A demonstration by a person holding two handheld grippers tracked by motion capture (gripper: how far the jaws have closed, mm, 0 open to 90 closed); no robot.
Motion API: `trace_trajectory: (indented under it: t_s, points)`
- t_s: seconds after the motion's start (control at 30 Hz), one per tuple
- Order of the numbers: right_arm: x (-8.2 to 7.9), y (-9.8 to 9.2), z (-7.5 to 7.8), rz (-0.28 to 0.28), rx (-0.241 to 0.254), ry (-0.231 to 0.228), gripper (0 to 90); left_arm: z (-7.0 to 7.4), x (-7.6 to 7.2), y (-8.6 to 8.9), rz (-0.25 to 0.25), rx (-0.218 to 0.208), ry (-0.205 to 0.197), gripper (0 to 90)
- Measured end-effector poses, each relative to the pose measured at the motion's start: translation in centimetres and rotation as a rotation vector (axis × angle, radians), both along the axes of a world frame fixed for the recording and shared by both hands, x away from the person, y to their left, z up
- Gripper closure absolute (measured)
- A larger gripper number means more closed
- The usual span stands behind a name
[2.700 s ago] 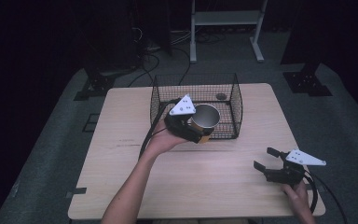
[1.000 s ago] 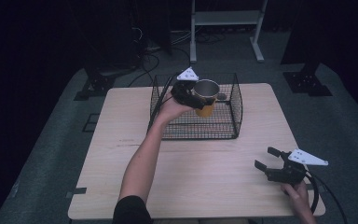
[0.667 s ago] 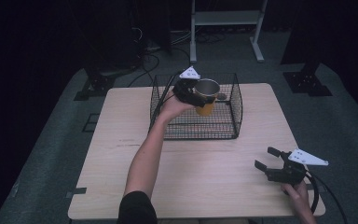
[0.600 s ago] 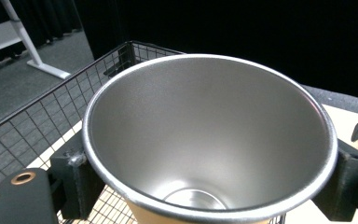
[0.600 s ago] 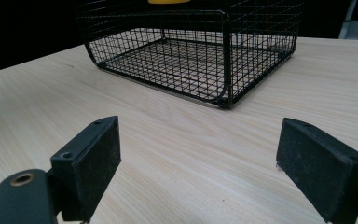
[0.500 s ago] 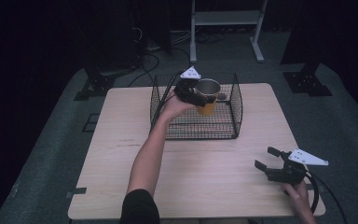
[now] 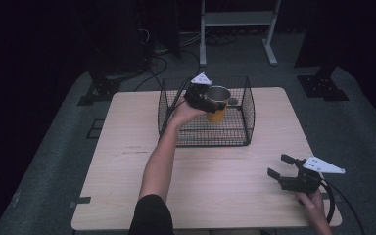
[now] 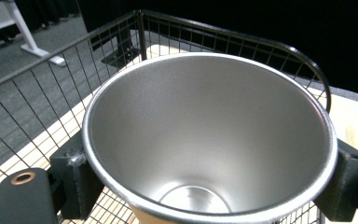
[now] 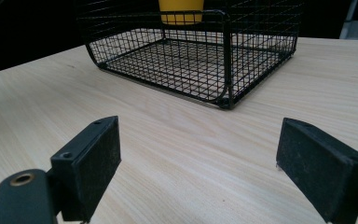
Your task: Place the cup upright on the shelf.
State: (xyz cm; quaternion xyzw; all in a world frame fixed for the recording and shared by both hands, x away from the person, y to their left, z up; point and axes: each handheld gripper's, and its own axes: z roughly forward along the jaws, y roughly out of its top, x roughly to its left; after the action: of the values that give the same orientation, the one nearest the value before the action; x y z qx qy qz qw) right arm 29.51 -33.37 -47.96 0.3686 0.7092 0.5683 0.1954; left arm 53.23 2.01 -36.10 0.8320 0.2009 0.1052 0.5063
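Your left gripper is clamped on the yellow cup, its two black jaws pressing the cup's outer wall just under the steel rim, one on each side. You hold the cup upright over the inside of the black wire basket, toward its far side; whether its base touches the basket floor cannot be told. In the left gripper view the cup shows a bare metal interior, with the basket's wire wall close behind it. Your right gripper rests low over the wooden table near its right front corner, well apart from the basket, jaws spread wide with nothing between them
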Motion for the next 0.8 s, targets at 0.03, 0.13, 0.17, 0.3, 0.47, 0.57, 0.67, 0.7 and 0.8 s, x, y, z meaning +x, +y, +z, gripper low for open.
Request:
trace_trajectory:
  t_s: [0.03, 0.13, 0.17, 0.3, 0.47, 0.57, 0.67, 0.7, 0.8]
  points:
    - [0.0, 0.0, 0.0, 0.001, 0.000, 0.000, 12.7, -0.2, 0.1, -0.1, -0.002, -0.004, 0.005, 13.3]
    - [0.0, 0.0, 0.0, 0.002, 0.005, 0.002, 12.7, -0.6, 0.4, -0.3, -0.004, 0.002, 0.017, 13.3]
    - [0.0, -0.1, 0.0, 0.002, 0.007, 0.002, 12.7, -0.6, 0.4, -0.3, -0.004, 0.002, 0.017, 13.3]
    - [0.0, -0.1, 0.0, 0.004, 0.008, 0.001, 12.7, -1.4, 0.8, -0.6, -0.005, 0.019, 0.031, 13.3]
    - [0.0, -0.1, 0.0, 0.004, 0.010, 0.002, 12.7, -2.0, 1.2, -0.7, 0.001, 0.028, 0.040, 13.3]
    - [0.0, -0.1, 0.0, 0.004, 0.011, 0.000, 12.7, -2.3, 1.4, -0.6, 0.008, 0.028, 0.053, 13.3]
    - [0.0, -0.1, 0.0, 0.004, 0.013, 0.002, 12.7, -2.6, 1.5, -0.6, 0.007, 0.048, 0.059, 13.3]
    - [0.0, -0.1, 0.0, 0.004, 0.013, 0.002, 12.7, -2.7, 1.5, -0.7, 0.004, 0.054, 0.060, 13.3]
    - [0.0, -0.1, 0.0, 0.005, 0.011, 0.000, 12.7, -2.9, 1.6, -0.8, -0.003, 0.055, 0.065, 13.3]
